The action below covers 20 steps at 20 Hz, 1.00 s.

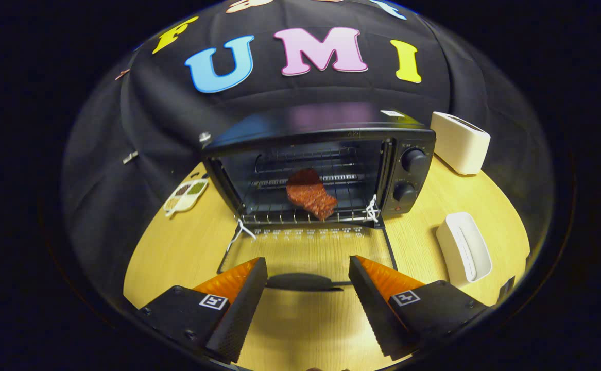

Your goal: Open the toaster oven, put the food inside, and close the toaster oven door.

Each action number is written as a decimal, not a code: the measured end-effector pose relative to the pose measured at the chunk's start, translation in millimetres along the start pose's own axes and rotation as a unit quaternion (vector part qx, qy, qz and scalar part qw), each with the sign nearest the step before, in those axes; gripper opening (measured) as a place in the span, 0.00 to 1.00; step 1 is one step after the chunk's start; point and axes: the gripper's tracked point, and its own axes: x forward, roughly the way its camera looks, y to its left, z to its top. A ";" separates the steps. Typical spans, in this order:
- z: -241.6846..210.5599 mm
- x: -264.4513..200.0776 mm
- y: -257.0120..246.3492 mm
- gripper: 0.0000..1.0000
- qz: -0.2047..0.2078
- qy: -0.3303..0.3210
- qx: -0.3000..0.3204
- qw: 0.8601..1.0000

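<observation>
A black toaster oven [331, 134] stands on the round wooden table [176, 252] with its glass door [305, 247] folded down flat toward me. A reddish piece of meat [310, 195] lies on the wire rack inside the oven. The door's dark handle [303, 282] sits just ahead of my fingers, level with the gap between them. My gripper [308, 268] is open and holds nothing. White string is tied at both hinge corners of the door.
Left of the oven lies a small white dish [186, 196] with coloured compartments. A white toaster [460, 141] stands behind the oven's right side, and a white oblong holder [464, 247] rests right of the door. Two knobs [413, 159] face me on the oven's right panel.
</observation>
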 end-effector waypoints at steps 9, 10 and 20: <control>-77.0 9.3 -10.1 0.99 -0.006 0.079 -0.052 0.995; -80.8 14.4 -9.8 0.99 -0.005 0.084 -0.057 0.995; -84.8 46.3 -8.8 0.99 -0.009 0.094 -0.065 0.993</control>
